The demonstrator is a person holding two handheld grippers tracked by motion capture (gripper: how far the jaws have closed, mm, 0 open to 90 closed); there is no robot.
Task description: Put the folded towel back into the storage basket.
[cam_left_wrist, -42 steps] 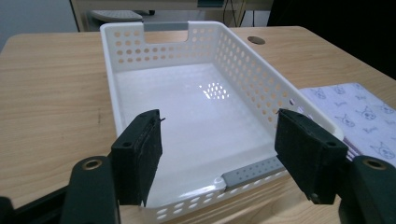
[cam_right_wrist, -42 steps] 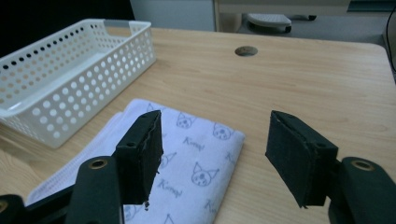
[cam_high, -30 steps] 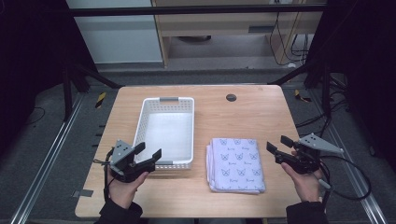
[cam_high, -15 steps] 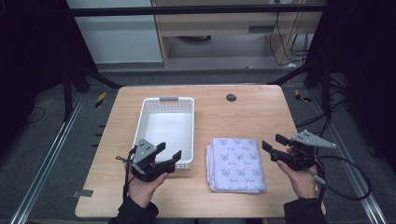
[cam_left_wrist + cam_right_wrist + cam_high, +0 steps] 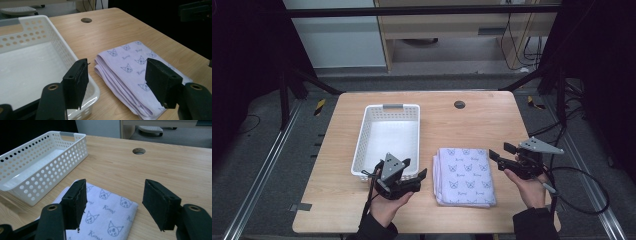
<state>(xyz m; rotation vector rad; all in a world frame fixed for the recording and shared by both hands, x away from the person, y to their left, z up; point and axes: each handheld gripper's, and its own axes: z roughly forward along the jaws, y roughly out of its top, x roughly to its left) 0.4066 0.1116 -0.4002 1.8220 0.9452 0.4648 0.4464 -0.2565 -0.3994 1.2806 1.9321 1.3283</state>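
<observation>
The left gripper (image 5: 412, 176) hangs over the near part of the desk (image 5: 472, 120), between the basket (image 5: 388, 140) and the folded towel (image 5: 464, 176), and its fingers (image 5: 76, 82) stand wide apart with nothing between them; they have just been closing a little, yet they grip and touch nothing. In the left gripper view one finger sits above the near corner of the basket and the other above the near part of the towel, so the towel's folded edge lies in the gap ahead of them, lower down and clear of the pads. The right gripper (image 5: 501, 152) is held at the right edge of the towel, just beside it, its fingers (image 5: 160, 203) also apart and empty. In the right gripper view the towel's corner lies below and between these fingers, with one finger over the cloth and the other over bare wood. The towel is pale lilac, printed with small cat-like faces and a short word in grey, folded into a neat rectangle several layers thick, the stacked edges showing along the side toward the basket. It lies flat on the desk, near the basket's right side but not touching it. The basket is white plastic with round holes in its walls.
</observation>
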